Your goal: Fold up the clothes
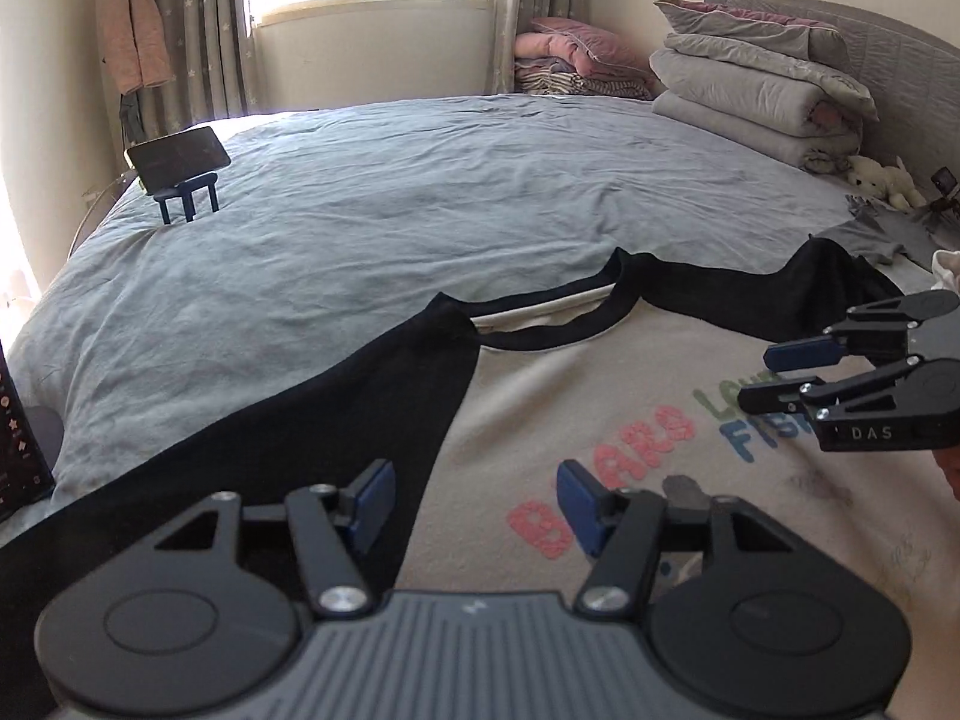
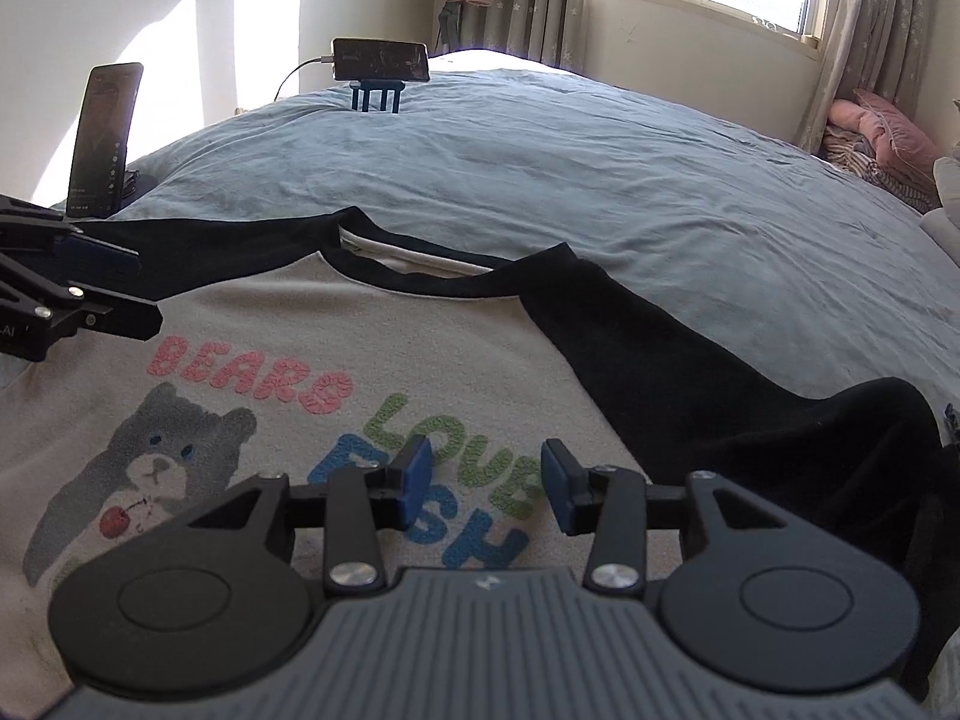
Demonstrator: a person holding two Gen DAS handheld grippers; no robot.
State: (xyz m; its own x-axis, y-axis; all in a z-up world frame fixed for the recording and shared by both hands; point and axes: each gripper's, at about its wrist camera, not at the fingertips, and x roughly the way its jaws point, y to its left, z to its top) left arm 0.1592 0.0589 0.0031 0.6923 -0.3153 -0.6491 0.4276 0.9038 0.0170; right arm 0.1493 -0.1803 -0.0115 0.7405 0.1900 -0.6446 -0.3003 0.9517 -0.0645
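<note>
A beige sweatshirt (image 1: 600,372) with black sleeves, a black collar and the print "BEARS LOVE FISH" beside a grey bear lies flat, face up, on the blue-grey bed (image 1: 420,192). My left gripper (image 1: 477,495) hovers open over the seam of its left black sleeve (image 1: 300,420), with nothing between the blue pads. My right gripper (image 2: 486,480) is open above the "LOVE FISH" lettering on the sweatshirt (image 2: 300,324), next to the other black sleeve (image 2: 690,372), and holds nothing. Each gripper shows in the other's view: right gripper (image 1: 774,377), left gripper (image 2: 135,288).
A phone on a small blue stand (image 1: 178,154) sits at the bed's far corner, and a second phone (image 2: 105,138) stands upright near the left edge. Folded quilts (image 1: 756,84), pink pillows (image 1: 570,48), a plush toy (image 1: 882,177) and a grey garment (image 1: 870,237) lie near the headboard.
</note>
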